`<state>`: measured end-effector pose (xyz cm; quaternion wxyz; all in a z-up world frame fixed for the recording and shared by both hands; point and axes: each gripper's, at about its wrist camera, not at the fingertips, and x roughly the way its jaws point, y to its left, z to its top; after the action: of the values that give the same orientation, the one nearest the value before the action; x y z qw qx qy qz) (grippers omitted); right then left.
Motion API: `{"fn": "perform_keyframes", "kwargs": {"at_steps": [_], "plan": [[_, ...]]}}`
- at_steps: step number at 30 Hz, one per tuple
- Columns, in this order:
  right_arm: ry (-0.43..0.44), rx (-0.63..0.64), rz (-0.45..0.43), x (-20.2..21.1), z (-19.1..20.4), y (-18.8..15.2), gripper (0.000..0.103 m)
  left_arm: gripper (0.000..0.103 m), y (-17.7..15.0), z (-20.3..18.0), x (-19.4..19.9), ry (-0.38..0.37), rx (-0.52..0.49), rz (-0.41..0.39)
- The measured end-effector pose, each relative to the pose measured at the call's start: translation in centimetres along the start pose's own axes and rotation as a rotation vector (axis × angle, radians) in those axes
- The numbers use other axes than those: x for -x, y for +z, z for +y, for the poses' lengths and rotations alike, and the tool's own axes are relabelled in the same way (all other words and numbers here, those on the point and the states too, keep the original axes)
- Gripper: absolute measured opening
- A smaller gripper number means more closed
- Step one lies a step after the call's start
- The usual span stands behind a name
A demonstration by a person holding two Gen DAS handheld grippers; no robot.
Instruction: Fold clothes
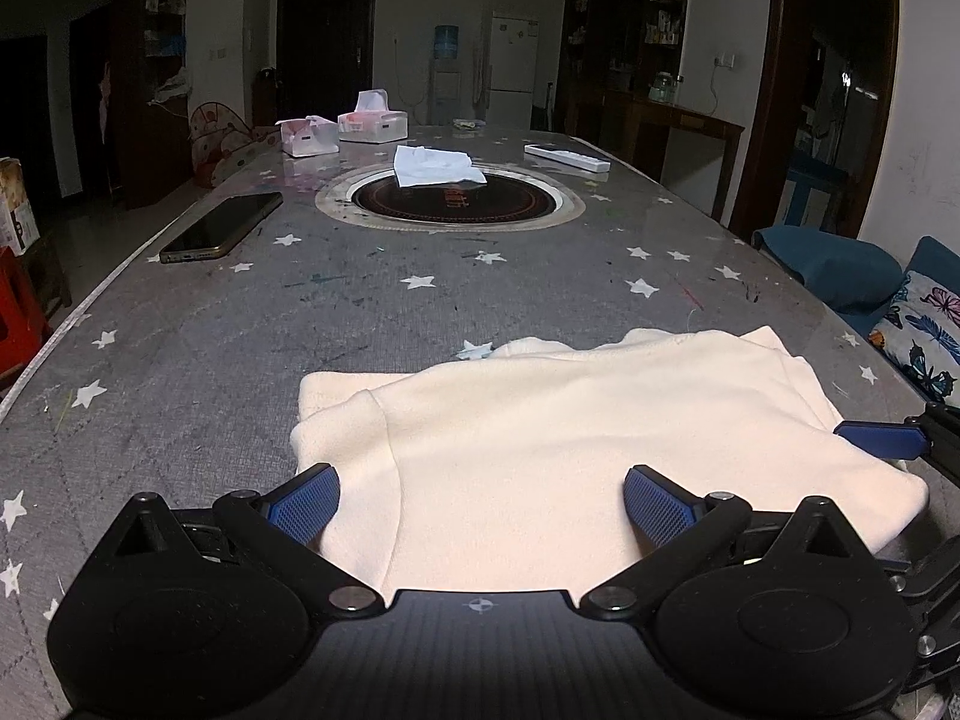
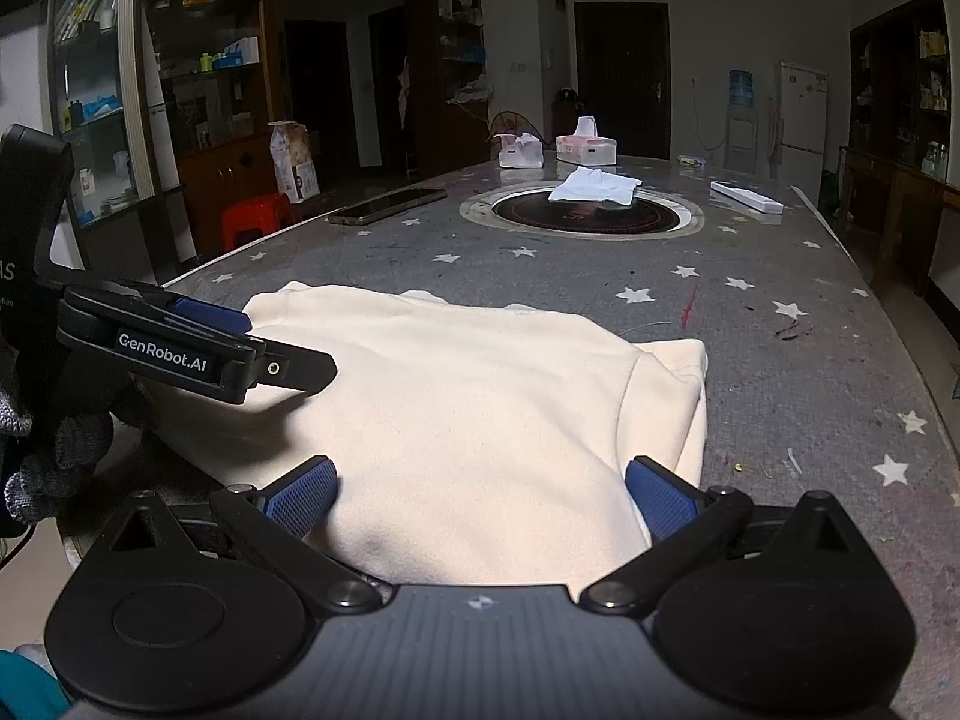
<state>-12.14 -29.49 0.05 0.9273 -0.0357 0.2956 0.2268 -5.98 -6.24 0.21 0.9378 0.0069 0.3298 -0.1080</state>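
Observation:
A cream garment [image 1: 540, 438], folded into a rough rectangle, lies on the grey star-patterned table [image 1: 240, 330] at its near edge. My left gripper [image 1: 480, 504] is open, its blue pads on either side of the garment's near left part. My right gripper [image 2: 480, 498] is open too, its pads on either side of the garment's [image 2: 468, 396] near right part, close to a folded sleeve edge. In the right wrist view the left gripper [image 2: 240, 348] shows from the side over the cloth's left edge. In the left wrist view one right fingertip [image 1: 882, 438] shows at the cloth's right edge.
A black phone [image 1: 222, 228] lies at the table's left side. A white cloth [image 1: 435, 165] rests on a round black inset hotplate [image 1: 450, 201] mid-table. Two tissue boxes [image 1: 345, 129] and a white remote [image 1: 567, 157] sit at the far end. A blue chair [image 1: 840, 264] stands at the right.

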Motion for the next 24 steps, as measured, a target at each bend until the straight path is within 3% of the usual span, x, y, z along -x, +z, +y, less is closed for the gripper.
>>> {"fn": "perform_keyframes", "kwargs": {"at_steps": [24], "plan": [[0.012,0.022,0.02,-0.08,-0.11,0.48,0.103,0.103,-0.52,0.04,0.05,-0.005,0.003,-0.037]]}}
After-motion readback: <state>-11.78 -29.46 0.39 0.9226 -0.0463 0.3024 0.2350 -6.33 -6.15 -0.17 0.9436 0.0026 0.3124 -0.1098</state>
